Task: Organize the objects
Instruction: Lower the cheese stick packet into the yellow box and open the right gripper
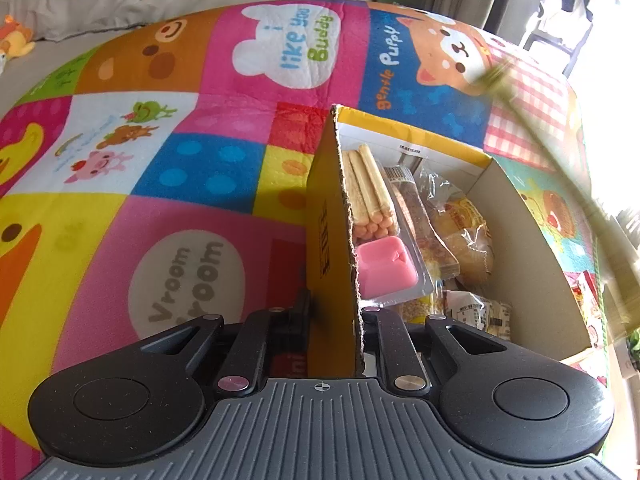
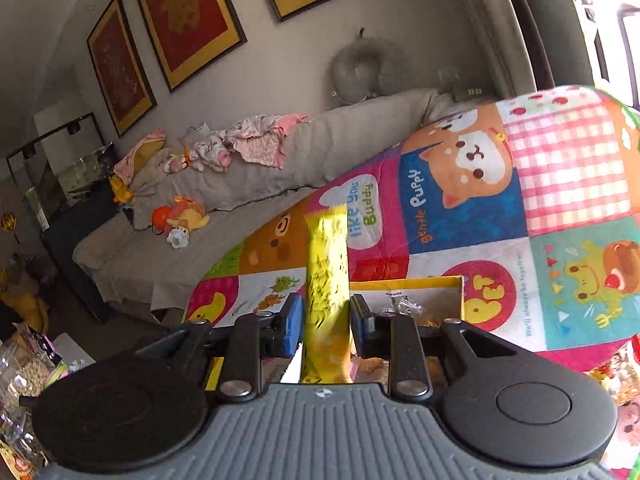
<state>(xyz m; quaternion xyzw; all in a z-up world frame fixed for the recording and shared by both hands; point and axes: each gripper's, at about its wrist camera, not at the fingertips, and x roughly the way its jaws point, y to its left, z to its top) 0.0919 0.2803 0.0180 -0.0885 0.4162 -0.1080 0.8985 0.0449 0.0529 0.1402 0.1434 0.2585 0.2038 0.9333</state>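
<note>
A yellow cardboard box (image 1: 326, 216) sits on a colourful cartoon play mat (image 1: 192, 148). It holds snacks: a biscuit-stick pack with pink dip (image 1: 380, 240), wrapped cakes (image 1: 460, 236) and small packets (image 1: 480, 312). My left gripper (image 1: 336, 312) is shut on the box's left wall. My right gripper (image 2: 325, 316) is shut on a long yellow snack packet (image 2: 326, 276), held upright above the box (image 2: 420, 284). In the left wrist view the same packet shows as a blurred yellow-green streak (image 1: 560, 160) at the right.
A grey sofa (image 2: 240, 200) with clothes and plush toys (image 2: 180, 220) stands behind the mat. Framed pictures (image 2: 188, 16) hang on the wall. More snack bags (image 2: 616, 372) lie at the mat's right edge, and jars (image 2: 20, 384) stand at far left.
</note>
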